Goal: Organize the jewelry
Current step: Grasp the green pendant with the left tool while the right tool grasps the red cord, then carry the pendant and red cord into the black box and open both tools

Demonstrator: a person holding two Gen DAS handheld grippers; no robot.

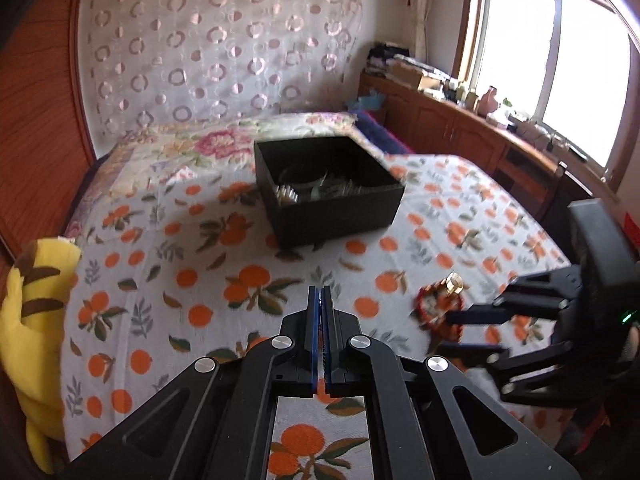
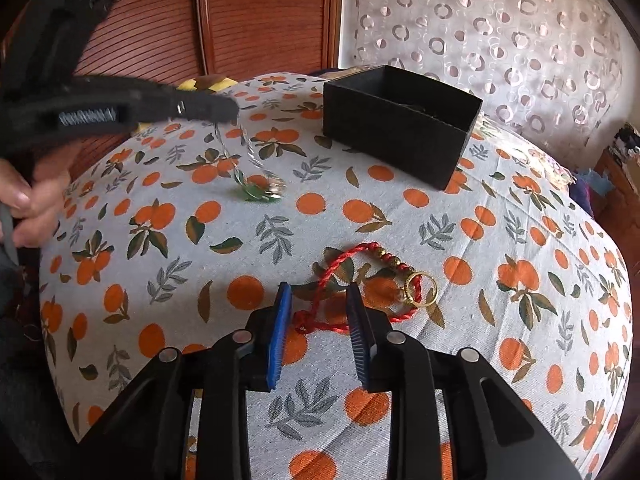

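Note:
A black open box [image 1: 328,188] with several jewelry pieces inside sits on the orange-print bedspread [image 1: 180,280]; it also shows in the right wrist view [image 2: 400,120]. My left gripper [image 1: 320,300] is shut on a thin silver necklace chain [image 2: 256,156] whose green pendant [image 2: 258,192] hangs just above the cloth. In the right wrist view the left gripper [image 2: 224,108] is at upper left. A red cord bracelet [image 2: 340,280] with gold beads and a gold ring [image 2: 420,290] lies before my open, empty right gripper [image 2: 320,300], which is also in the left wrist view [image 1: 448,332].
A yellow plush toy [image 1: 32,320] lies at the bed's left edge. A wooden headboard [image 2: 260,16] and a patterned curtain [image 1: 220,48] stand behind the bed. Wooden cabinets [image 1: 460,128] with clutter run under the window at right.

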